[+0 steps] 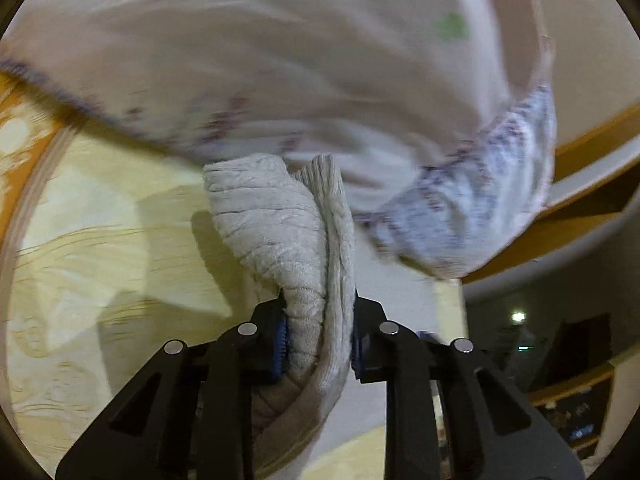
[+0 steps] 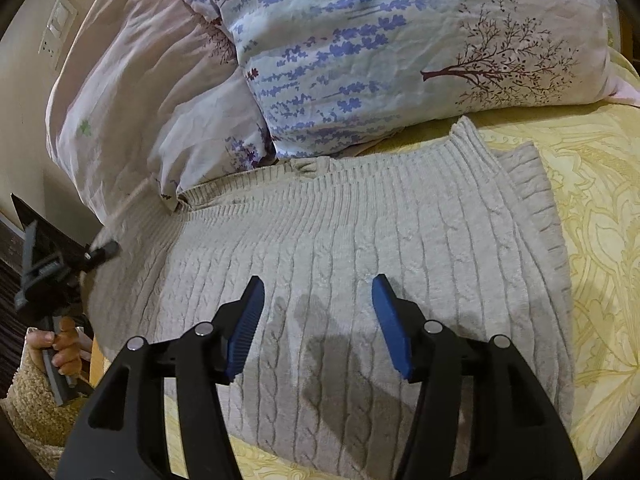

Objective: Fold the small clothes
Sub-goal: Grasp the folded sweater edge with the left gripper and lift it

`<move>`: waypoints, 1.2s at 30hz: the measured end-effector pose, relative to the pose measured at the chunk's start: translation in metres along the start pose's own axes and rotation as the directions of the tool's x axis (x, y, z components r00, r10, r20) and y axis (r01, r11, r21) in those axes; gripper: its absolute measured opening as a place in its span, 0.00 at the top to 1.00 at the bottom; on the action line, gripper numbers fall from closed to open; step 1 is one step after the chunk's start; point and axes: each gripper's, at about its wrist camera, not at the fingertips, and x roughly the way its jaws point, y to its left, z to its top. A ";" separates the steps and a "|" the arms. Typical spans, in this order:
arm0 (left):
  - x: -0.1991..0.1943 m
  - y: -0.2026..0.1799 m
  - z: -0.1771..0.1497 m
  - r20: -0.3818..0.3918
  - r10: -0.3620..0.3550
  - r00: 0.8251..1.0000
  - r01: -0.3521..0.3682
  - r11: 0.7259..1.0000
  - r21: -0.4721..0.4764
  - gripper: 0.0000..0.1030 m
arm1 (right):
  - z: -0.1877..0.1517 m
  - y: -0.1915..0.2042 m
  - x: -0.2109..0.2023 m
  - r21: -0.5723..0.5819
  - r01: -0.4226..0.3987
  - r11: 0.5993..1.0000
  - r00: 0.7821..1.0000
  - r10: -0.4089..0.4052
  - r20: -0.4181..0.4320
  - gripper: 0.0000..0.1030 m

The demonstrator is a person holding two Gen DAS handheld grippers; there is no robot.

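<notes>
A beige cable-knit sweater [image 2: 340,248] lies spread on a yellow patterned bedsheet [image 2: 600,240]. My right gripper [image 2: 318,300] is open and empty, hovering just above the sweater's middle. My left gripper [image 1: 318,320] is shut on a bunched edge of the sweater [image 1: 280,220], lifted off the bed. In the right wrist view the left gripper [image 2: 100,252] shows at the sweater's left edge, held by a hand [image 2: 66,344].
A floral quilt [image 2: 360,52] is piled at the head of the bed, touching the sweater's far edge; it fills the top of the left wrist view [image 1: 280,60]. A wall with a switch plate [image 2: 58,30] is at the left. A wooden bed frame [image 1: 580,216] shows at right.
</notes>
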 end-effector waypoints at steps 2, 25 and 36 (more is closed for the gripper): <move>0.006 -0.018 0.002 -0.006 -0.047 0.999 0.047 0.999 0.016 0.78 | 0.001 0.000 -0.004 0.003 -0.005 1.000 1.000 0.005 0.009 0.46; 0.176 -0.146 -0.058 -0.327 -0.313 0.892 0.330 0.944 -0.003 0.21 | -0.010 -0.093 -0.076 0.278 -0.065 0.958 0.988 0.023 0.153 0.46; 0.093 -0.081 -0.029 -0.065 0.009 0.998 -0.008 1.000 0.014 0.10 | 0.004 -0.093 -0.053 0.367 -0.222 0.903 0.975 0.217 0.054 0.45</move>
